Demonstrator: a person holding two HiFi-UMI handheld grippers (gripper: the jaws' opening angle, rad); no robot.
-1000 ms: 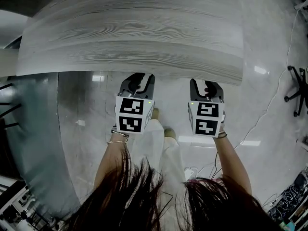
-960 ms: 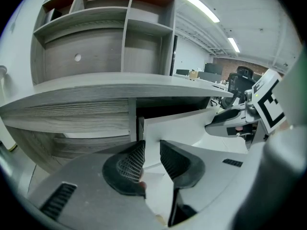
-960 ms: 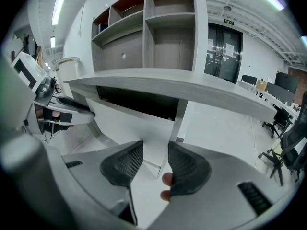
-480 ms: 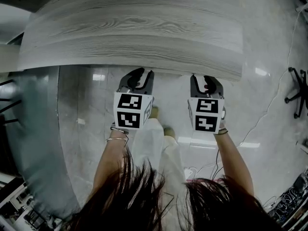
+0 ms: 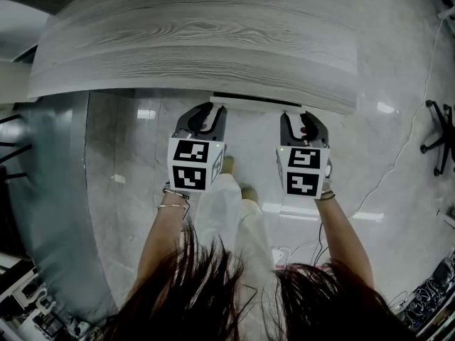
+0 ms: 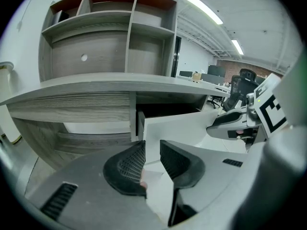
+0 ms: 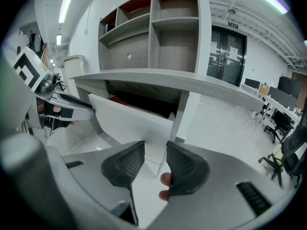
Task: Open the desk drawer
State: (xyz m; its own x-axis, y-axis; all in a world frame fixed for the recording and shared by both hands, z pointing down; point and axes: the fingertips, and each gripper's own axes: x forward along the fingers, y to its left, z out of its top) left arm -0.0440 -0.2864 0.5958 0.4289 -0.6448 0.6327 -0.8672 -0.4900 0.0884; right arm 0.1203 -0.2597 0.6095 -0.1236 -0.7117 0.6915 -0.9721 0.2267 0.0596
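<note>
Pulling has barely begun: the drawer (image 6: 177,128) stands slightly out from under the tabletop (image 5: 199,41), its white front clamped in your left claw (image 6: 152,150) and in your right claw (image 7: 155,150), whose jaws have just been closing on it. Nearly all the outward travel looks yet to be done.

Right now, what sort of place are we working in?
Most likely an open-plan office: a wood-grain desk with a shelf unit on it, monitors and an office chair in the background, and strip lights on the ceiling.
</note>
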